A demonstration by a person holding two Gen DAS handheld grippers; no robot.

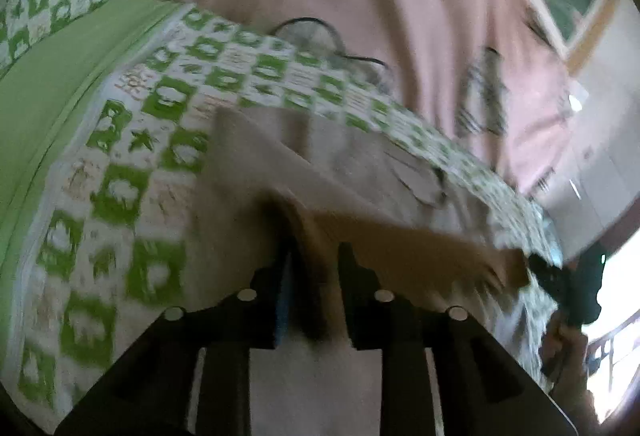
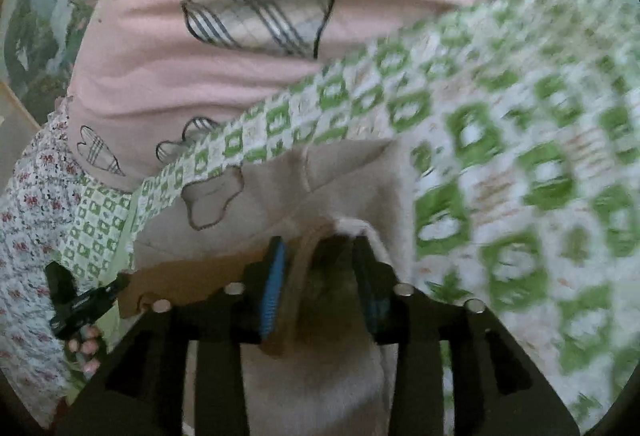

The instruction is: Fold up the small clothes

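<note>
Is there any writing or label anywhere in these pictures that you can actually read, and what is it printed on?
Nothing can be read for certain.
Green-and-white checked bedsheet: brownish lettering in some white squares, too blurred to read.
Beige garment: no text visible, only a stitched outline.
Pink shirt: plaid heart patches, no words.
</note>
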